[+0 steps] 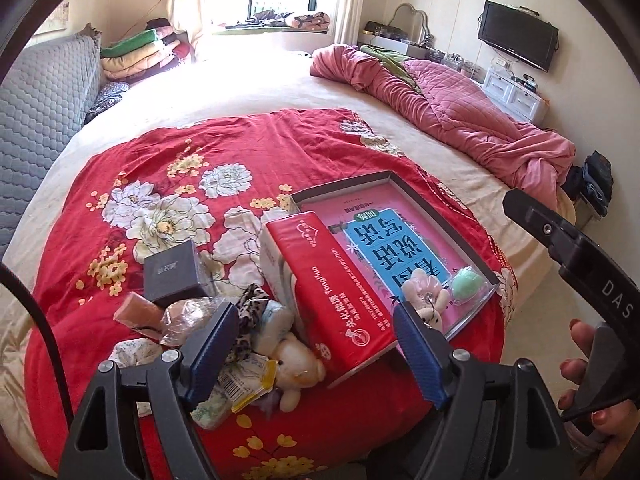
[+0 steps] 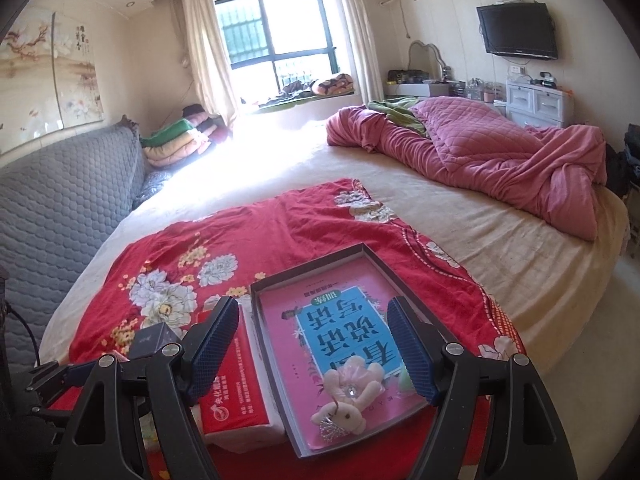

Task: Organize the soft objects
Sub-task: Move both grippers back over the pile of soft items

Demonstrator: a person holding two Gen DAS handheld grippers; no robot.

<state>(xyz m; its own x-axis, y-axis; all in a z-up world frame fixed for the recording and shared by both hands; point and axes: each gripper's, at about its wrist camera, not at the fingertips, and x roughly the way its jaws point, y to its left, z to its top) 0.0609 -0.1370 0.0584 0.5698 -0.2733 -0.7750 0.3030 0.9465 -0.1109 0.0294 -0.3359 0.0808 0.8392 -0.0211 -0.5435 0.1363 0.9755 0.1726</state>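
While both grippers hang above the bed [image 2: 460, 248], a red floral cloth [image 1: 240, 152] carries the clutter. A shallow tray [image 1: 384, 178] with a pink and blue printed bottom lies on the cloth, and a red tissue pack [image 1: 340, 300] lies against its left rim, one corner leaning over the edge. Left of the pack stands a dark box [image 1: 174, 276]; near it lie a pink bar [image 1: 134, 312] and a crinkled clear bag [image 1: 188, 316]. A heap of soft things sits just below: a leopard-print cloth [image 1: 250, 308], a folded white pad [image 1: 276, 320], a cream plush bear [image 1: 296, 368] and small printed packets [image 1: 244, 384], pressed together against the pack's near end.

Inside the tray, at its near corner, lie a pale pink plush bunny [image 2: 348, 396] with a silvery trinket and a green puff [image 1: 466, 284] in clear wrap.

The left gripper [image 1: 316, 348] has its jaws wide, empty, over the heap and pack. The right gripper [image 2: 310, 344] is also wide, empty, over the tray; a hand [image 1: 580, 364] grips it.
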